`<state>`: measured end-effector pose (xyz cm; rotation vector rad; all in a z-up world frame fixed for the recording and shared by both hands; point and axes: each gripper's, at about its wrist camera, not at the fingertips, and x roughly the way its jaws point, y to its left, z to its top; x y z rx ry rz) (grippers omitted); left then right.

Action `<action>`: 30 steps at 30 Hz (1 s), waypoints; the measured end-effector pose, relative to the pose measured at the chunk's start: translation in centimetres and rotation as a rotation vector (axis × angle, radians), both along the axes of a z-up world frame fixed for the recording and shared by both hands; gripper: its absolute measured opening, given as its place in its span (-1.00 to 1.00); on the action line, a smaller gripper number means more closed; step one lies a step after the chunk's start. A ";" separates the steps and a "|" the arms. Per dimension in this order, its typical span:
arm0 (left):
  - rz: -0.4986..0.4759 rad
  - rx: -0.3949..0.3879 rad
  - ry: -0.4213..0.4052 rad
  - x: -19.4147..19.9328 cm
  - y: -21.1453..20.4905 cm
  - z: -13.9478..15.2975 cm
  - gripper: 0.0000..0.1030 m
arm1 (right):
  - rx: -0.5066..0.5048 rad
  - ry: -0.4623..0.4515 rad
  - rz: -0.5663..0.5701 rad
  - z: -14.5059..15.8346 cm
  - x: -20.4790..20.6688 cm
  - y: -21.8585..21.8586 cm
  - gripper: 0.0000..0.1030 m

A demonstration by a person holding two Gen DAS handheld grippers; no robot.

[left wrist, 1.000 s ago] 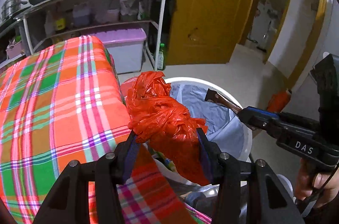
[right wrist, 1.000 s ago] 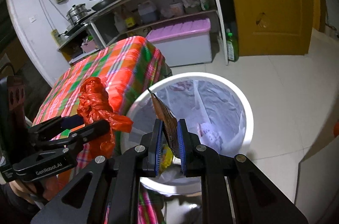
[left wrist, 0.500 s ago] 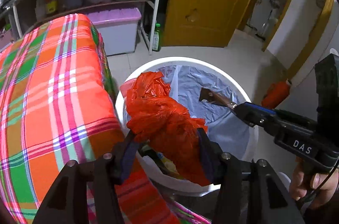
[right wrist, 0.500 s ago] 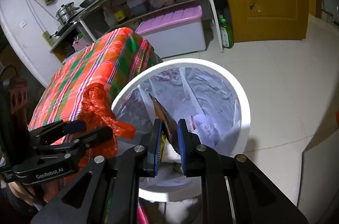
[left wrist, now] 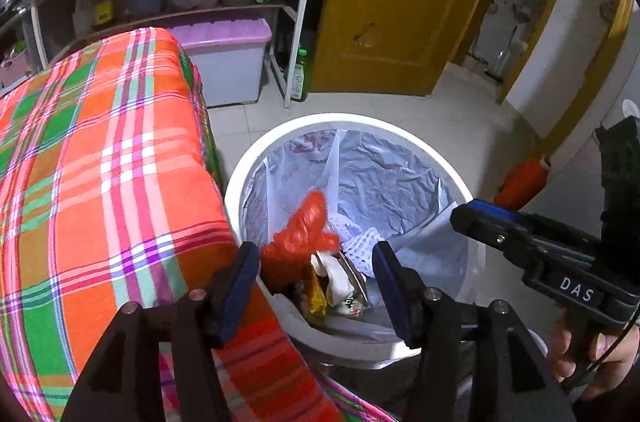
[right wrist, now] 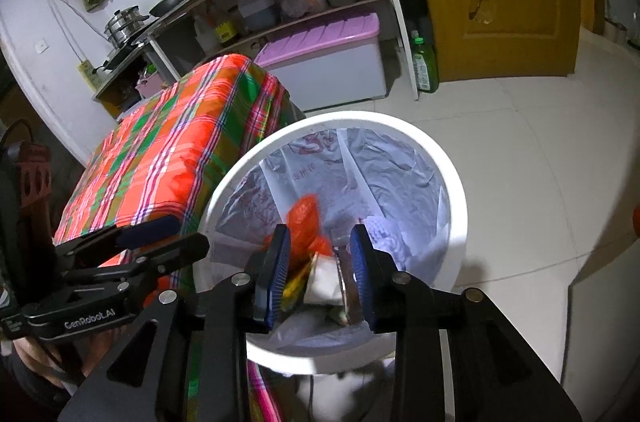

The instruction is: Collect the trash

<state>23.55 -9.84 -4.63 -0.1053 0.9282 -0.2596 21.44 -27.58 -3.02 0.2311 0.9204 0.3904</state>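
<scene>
Left gripper (left wrist: 314,264) wide, empty, low centre of frame over bin (left wrist: 460,182). Right gripper (right wrist: 318,258) wide, empty, over same bin. Red bag (left wrist: 304,230) inside bin among wrappers (left wrist: 340,286). Plaid cloth (left wrist: 100,182) fills left of frame, beside bin.

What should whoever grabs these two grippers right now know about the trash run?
Left gripper: open, empty, over the near rim of the white bin.
Right gripper: open, empty, above the bin mouth.
Red plastic bag is inside the bin on top of the other rubbish; the brown wrapper lies in there too.
Done: both pieces dropped in.
Left: pull both grippers back and check the plaid-covered table for more trash; only part of it is in view.
</scene>
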 end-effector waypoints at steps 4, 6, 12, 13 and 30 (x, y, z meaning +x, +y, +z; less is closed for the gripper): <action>0.015 -0.010 -0.027 -1.4 0.6 1.0 0.13 | -0.008 -0.037 0.003 1.3 -1.5 0.3 -0.37; 0.021 -0.012 -0.048 -2.4 0.9 1.7 0.13 | -0.018 -0.059 0.008 2.1 -2.4 0.6 -0.37; 0.031 -0.003 -0.117 -5.5 1.6 3.8 0.13 | -0.039 -0.118 0.029 3.9 -5.6 1.5 -0.15; 0.034 0.001 -0.129 -6.2 1.8 4.1 0.13 | -0.040 -0.125 0.032 4.2 -6.1 1.6 -0.15; 0.041 0.022 -0.243 -14.1 2.7 6.4 0.13 | -0.101 -0.226 0.040 7.1 -14.7 2.5 -0.14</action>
